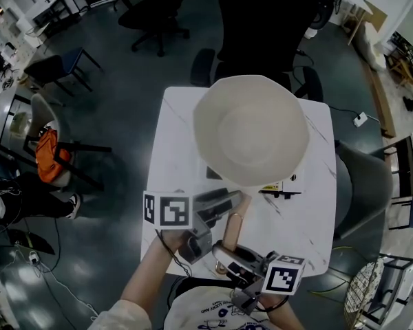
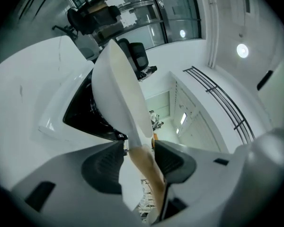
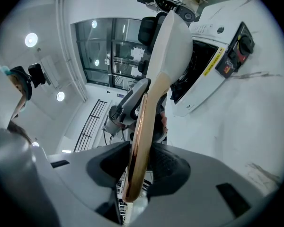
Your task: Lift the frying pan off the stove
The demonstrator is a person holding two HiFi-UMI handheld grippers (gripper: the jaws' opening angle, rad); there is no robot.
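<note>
A white frying pan (image 1: pixel 251 129) hangs in the air above the white stove (image 1: pixel 287 182), close under the head camera. Its wooden handle (image 1: pixel 233 227) points back toward me. My right gripper (image 1: pixel 228 256) is shut on the end of the handle, and in the right gripper view the handle (image 3: pixel 141 126) runs up between the pressing pads (image 3: pixel 168 167) to the pan (image 3: pixel 173 37). My left gripper (image 1: pixel 220 201) is open around the handle nearer the pan. In the left gripper view the handle (image 2: pixel 144 162) passes between the spread jaws, and the pan (image 2: pixel 120 93) is edge-on above the stove's black top (image 2: pixel 83 115).
The stove stands on a small white table (image 1: pixel 310 229), and its knob panel (image 3: pixel 239 48) faces the table's right side. Dark floor surrounds the table. An office chair (image 1: pixel 151 12) stands behind it, a chair with an orange bag (image 1: pixel 49 158) to the left, and a grey chair (image 1: pixel 361 184) to the right.
</note>
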